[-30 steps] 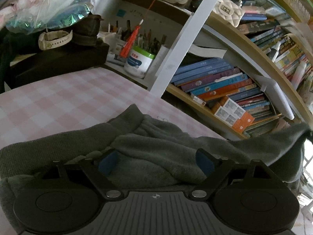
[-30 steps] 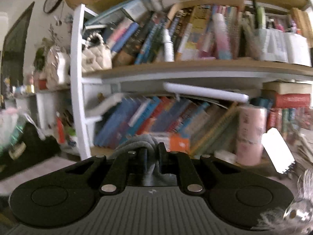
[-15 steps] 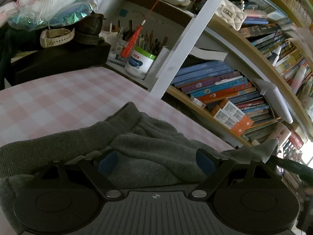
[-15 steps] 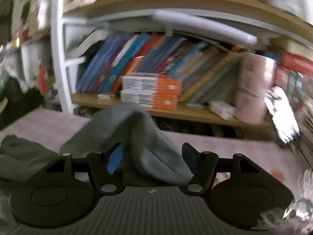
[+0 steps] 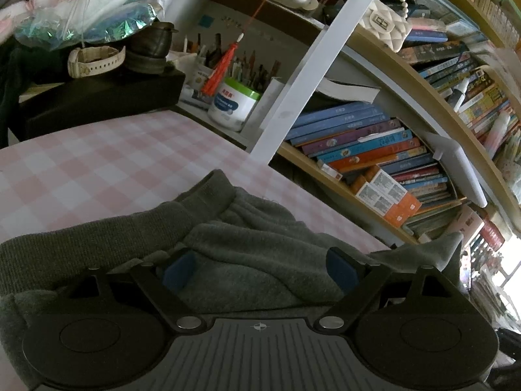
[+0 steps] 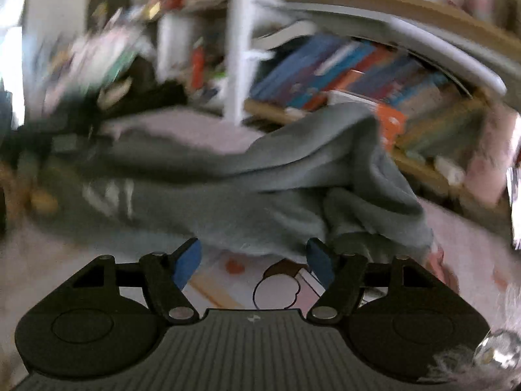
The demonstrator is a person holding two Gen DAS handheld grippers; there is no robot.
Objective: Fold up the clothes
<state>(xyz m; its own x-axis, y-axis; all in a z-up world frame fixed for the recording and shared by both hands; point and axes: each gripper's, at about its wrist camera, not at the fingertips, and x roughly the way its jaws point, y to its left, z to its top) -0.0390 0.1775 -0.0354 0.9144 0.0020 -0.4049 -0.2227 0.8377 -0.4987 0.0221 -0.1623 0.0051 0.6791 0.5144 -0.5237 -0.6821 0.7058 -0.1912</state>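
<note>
left wrist: our left gripper [image 5: 259, 268] is unchanged, spread wide over the grey garment [image 5: 247, 244] on the pink-check worktop [image 5: 97, 163]; far corner, lifted a second ago, is now down.
right wrist: our right gripper [image 6: 254, 260] was clamped on that corner, now agape, empty, cloth [image 6: 293, 176] dropped just ahead.
meaning: we judge one fold laid; regrasp next.

The garment [image 5: 247, 247] lies bunched on the checked tablecloth [image 5: 97, 169], directly in front of the left gripper [image 5: 257, 268], whose spread fingers sit at either side of a fold. Behind the table stands a bookshelf [image 5: 384, 65] with books [image 5: 364, 140] lying in a stack, and to its left a pen tub [image 5: 232, 104]. The right gripper [image 6: 254, 260] hangs apart, just before the garment's near edge, above a picture mat [image 6: 276, 288].
</note>
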